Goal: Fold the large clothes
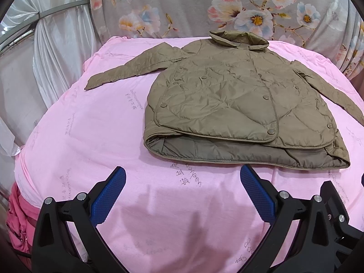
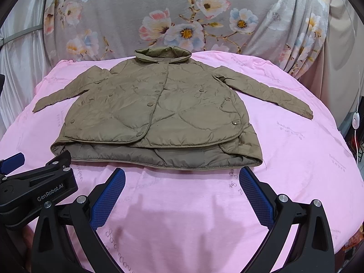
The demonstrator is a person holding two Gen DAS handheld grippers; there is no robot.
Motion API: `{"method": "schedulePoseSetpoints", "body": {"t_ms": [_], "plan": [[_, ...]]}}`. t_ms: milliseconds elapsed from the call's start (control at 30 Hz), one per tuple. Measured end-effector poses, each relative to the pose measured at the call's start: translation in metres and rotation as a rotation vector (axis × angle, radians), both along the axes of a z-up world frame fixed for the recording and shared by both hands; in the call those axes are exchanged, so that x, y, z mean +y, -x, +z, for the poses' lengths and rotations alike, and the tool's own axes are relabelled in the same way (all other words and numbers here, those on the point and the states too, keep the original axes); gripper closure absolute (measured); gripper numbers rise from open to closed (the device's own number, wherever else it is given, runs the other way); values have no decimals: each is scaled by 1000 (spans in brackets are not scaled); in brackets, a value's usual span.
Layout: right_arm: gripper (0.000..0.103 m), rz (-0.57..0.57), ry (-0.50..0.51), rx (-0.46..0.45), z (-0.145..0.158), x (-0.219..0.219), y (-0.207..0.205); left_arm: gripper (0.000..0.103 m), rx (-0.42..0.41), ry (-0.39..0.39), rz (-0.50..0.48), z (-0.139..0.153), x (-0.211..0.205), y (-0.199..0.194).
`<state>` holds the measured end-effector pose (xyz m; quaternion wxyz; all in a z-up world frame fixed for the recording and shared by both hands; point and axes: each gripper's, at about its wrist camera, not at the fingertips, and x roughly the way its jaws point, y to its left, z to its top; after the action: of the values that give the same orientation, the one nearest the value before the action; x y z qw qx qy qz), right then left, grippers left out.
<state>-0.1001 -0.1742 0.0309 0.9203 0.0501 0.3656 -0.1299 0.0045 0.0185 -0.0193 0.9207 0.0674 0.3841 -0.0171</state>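
On the pink sheet that covers the work surface, the jacket lies flat, front side up and snapped closed. Its collar points away from the grippers, toward the flowered cloth behind, and its hem is the nearest edge. The long axis of the body therefore runs straight away from the tools, while the two sleeves spread out crosswise.

The left sleeve reaches out toward the left edge of the sheet. The right sleeve reaches out toward the right edge. Each sleeve lies flat and clear of the body.

The left gripper is released, its blue pads wide apart and empty. It hovers above bare sheet, just short of the hem, and the jacket sits ahead and to its right. The right gripper is likewise spread wide and empty. It is roughly centred on the hem, with the near right corner of the hem just beside its right pad. The two tools sit side by side; part of the left one shows at the left edge of the right wrist view.

Judged from this layout, each gripper is nearer to the sleeve on its own side, and the left gripper has the longer reach across bare sheet.
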Motion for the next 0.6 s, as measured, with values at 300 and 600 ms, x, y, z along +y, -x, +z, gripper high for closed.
{"method": "schedulePoseSetpoints", "body": {"t_ms": [300, 600], "plan": [[5, -1, -1, 3, -3, 0, 0, 5, 14, -1, 2, -4, -3, -1], [5, -15, -12, 4, -9, -10, -2, 5, 33, -2, 6, -9, -5, -7]]}}
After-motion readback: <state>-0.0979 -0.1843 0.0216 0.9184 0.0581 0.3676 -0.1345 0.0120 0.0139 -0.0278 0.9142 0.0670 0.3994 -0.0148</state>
